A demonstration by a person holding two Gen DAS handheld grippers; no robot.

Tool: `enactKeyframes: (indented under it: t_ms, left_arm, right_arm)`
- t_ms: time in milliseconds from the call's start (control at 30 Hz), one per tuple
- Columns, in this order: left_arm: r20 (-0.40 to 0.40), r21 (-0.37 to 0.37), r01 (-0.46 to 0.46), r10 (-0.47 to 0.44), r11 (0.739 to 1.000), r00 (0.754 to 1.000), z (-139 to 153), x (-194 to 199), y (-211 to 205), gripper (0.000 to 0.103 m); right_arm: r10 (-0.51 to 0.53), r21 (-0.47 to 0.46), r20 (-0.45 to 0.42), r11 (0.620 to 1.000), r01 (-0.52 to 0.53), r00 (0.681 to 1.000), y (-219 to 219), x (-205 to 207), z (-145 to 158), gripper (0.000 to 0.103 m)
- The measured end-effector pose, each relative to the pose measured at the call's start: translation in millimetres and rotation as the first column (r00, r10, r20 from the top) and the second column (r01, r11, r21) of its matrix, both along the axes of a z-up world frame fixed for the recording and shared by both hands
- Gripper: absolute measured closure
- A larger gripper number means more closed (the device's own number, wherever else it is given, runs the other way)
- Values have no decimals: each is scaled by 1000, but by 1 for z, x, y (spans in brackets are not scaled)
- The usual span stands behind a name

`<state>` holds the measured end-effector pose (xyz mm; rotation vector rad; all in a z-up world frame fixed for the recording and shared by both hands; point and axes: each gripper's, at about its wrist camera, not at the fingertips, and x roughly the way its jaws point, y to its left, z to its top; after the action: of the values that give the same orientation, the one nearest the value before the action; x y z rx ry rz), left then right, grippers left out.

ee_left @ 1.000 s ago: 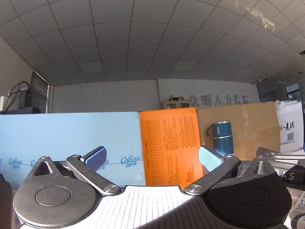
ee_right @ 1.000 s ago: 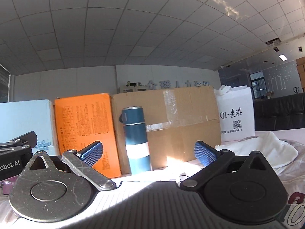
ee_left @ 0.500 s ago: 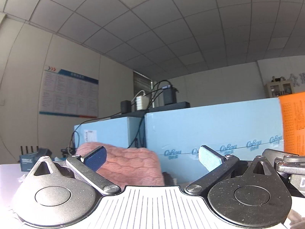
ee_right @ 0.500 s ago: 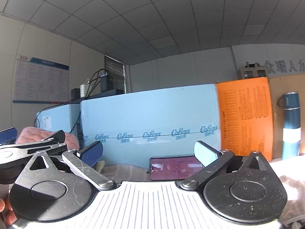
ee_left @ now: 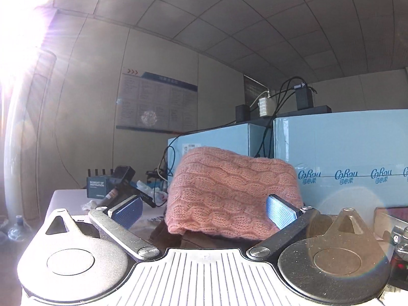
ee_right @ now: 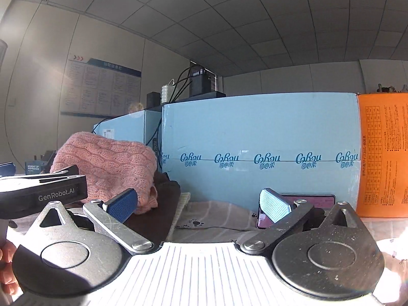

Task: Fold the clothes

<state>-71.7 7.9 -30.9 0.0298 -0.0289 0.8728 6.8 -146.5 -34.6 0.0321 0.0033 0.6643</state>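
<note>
A folded pink cable-knit sweater [ee_left: 229, 191] lies on top of a dark brown garment [ee_left: 193, 238] straight ahead in the left wrist view. My left gripper [ee_left: 204, 209] is open and empty just in front of it. In the right wrist view the pink sweater [ee_right: 107, 165] is at the left on the brown garment [ee_right: 153, 216], with a pale striped garment [ee_right: 214, 216] beside it. My right gripper [ee_right: 199, 204] is open and empty above the striped garment. The left gripper's body [ee_right: 43, 193] shows at the left edge.
Light blue cartons [ee_right: 255, 148] stand behind the clothes, with an orange box [ee_right: 382, 153] to their right. A phone [ee_right: 301, 209] leans against the carton. Cables and black devices [ee_left: 301, 99] sit on top. Small clutter [ee_left: 122, 186] lies on the table's far left.
Both grippers have swung left, away from the orange box, thermos and cardboard box. The pink sweater has come to the middle of the left wrist view. Both stayed open.
</note>
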Motion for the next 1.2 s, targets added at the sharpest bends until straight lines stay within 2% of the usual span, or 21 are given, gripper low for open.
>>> enactKeyframes:
  t_ms: [300,567,1200]
  left_arm:
    - [-53,-3,2,-2,1000,999,-1,11,1,0]
    - [-39,-11,26,-27,1000,999,-1,12,2,0]
    - [-17,7,14,-14,1000,1000,-1,10,-2,0]
  right_arm:
    - [-14,16,-86,1000,15,996,-2,16,-3,0]
    - [-32,3,-76,999,33,997,0,15,-4,0]
    - [-37,0,-72,999,37,997,-1,14,-4,0]
